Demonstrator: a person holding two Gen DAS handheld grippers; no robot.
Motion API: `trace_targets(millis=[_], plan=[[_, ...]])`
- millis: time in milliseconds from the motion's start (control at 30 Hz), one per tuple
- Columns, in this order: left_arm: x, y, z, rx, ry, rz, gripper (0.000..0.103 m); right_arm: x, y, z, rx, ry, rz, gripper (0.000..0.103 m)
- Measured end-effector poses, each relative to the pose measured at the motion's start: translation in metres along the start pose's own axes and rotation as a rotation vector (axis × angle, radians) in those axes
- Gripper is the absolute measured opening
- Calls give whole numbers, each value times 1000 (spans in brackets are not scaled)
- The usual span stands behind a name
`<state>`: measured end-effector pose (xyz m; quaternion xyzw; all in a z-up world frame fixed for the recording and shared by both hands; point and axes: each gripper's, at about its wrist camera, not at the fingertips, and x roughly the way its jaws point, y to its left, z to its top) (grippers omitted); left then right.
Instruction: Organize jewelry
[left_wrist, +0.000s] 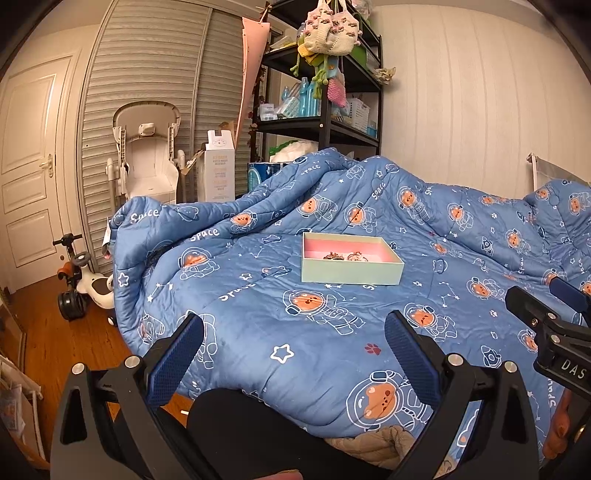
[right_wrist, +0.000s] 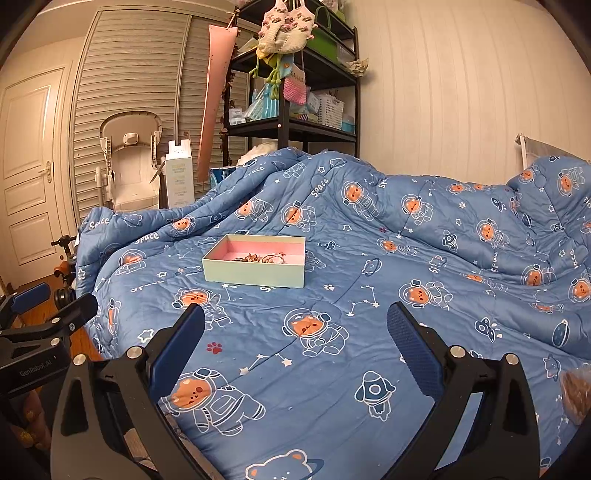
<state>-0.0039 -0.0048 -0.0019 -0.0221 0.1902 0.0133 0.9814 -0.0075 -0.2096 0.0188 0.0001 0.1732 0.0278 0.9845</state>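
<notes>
On the bed (left_wrist: 424, 229), a blue quilt (right_wrist: 369, 332) printed with astronaut bears covers everything, and a shallow pale-green box (right_wrist: 255, 275) with a pink lining sits open near its middle, well ahead of both claws. Inside the box lies a small tangle of jewelry (right_wrist: 260, 257), reddish and gold pieces bunched together on the pink floor; how many pieces there are, or whether they are sorted, is too small to tell. No loose pieces show on the quilt around the box. That fits either jewelry already gathered into the box or a heap waiting to be taken out and arranged, and these views cannot settle which. The left claw (left_wrist: 293, 356) hangs low over the near edge of the bed, spread wide and holding nothing. The right claw (right_wrist: 295, 354) does the same beside it, wide apart and empty.
</notes>
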Motion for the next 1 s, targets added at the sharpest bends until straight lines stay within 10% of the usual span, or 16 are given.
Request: trace_targets(millis=[1000], plan=[[-1,0,-4,-19,3,4,96,0,3,-3,-5,9,4,97]])
